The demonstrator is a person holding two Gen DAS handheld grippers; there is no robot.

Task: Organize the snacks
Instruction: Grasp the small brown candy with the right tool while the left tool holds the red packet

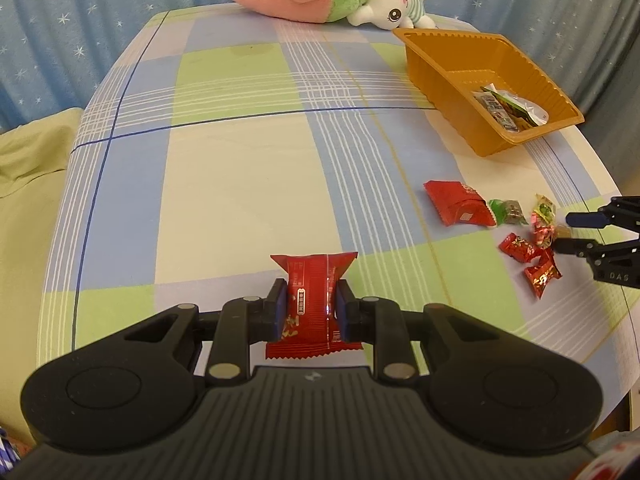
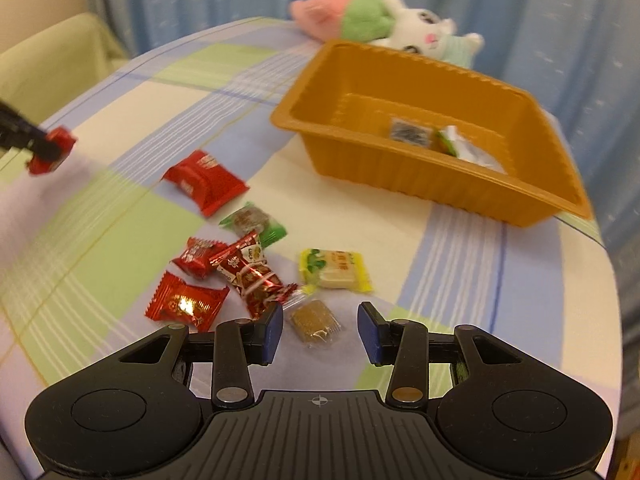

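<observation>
Blue star-print curtains hang behind a table (image 1: 240,152) covered in a pastel checked cloth, with a plush rabbit (image 1: 392,4) lying at the far edge. An orange tray (image 1: 434,64) sits far right and already holds a few wrapped snacks. The left gripper (image 1: 311,300) is clamped on a red snack packet (image 1: 314,280), whose long axis runs straight ahead along the fingers, lifted clear of the cloth at near centre. From there the tray lies ahead and to the right, so the carry likely has to swing rightward over the loose pile. The right gripper (image 2: 320,330) hovers with its jaws wide apart over that pile; a small brown candy (image 2: 314,322) lies directly between and just ahead of the pads, a yellow packet (image 2: 334,270) a little farther on. The right gripper is the nearer one to both the pile and the tray.
</observation>
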